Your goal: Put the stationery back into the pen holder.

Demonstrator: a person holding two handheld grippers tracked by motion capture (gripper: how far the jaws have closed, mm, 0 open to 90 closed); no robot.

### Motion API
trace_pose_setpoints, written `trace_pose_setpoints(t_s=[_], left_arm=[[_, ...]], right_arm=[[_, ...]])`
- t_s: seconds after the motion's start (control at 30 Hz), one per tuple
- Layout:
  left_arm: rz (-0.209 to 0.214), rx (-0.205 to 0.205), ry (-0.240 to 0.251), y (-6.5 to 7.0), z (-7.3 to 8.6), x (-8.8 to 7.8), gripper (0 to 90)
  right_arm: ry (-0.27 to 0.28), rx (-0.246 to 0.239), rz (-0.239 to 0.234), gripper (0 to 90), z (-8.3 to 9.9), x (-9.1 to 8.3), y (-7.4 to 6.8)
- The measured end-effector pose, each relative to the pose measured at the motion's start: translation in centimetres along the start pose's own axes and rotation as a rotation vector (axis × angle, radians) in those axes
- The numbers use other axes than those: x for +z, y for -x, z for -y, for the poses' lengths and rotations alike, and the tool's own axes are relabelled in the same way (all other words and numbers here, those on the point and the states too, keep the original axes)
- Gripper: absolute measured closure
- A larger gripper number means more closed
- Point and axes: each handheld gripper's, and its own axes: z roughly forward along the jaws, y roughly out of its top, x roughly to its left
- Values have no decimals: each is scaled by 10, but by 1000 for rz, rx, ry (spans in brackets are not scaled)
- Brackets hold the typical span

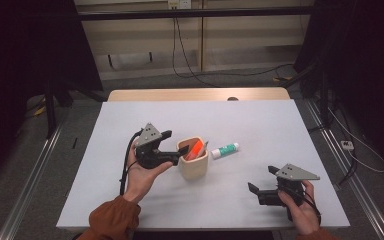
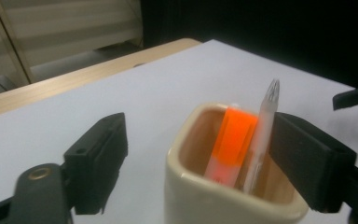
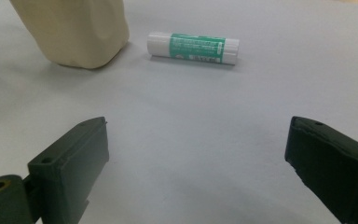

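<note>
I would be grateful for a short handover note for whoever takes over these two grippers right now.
Left gripper: open, at the rim of the cream cup, gripping nothing.
Right gripper: open, low over the table at the near right, holding nothing.
In the cup: an orange marker and a clear pen, both leaning.
The green-and-white glue stick lies flat on the table just right of the cup.
Done: two items are in the cup.
Left, probably: pick up the glue stick and put it in; the right gripper already faces it.
</note>
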Motion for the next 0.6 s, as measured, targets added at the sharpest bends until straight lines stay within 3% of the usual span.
trace_pose_setpoints(t_s=[0.13, 0.33, 0.6], left_arm=[[-18, 0, -24, -5, 11, -9, 177], [-42, -1, -48, -10, 21, -21, 112], [-26, -16, -84, -17, 34, -42, 67]], right_arm=[[-9, -9, -9, 41, 0, 2, -1], [-43, -11, -70, 86, -2, 3, -1], [-42, -17, -84, 93, -3, 2, -1]])
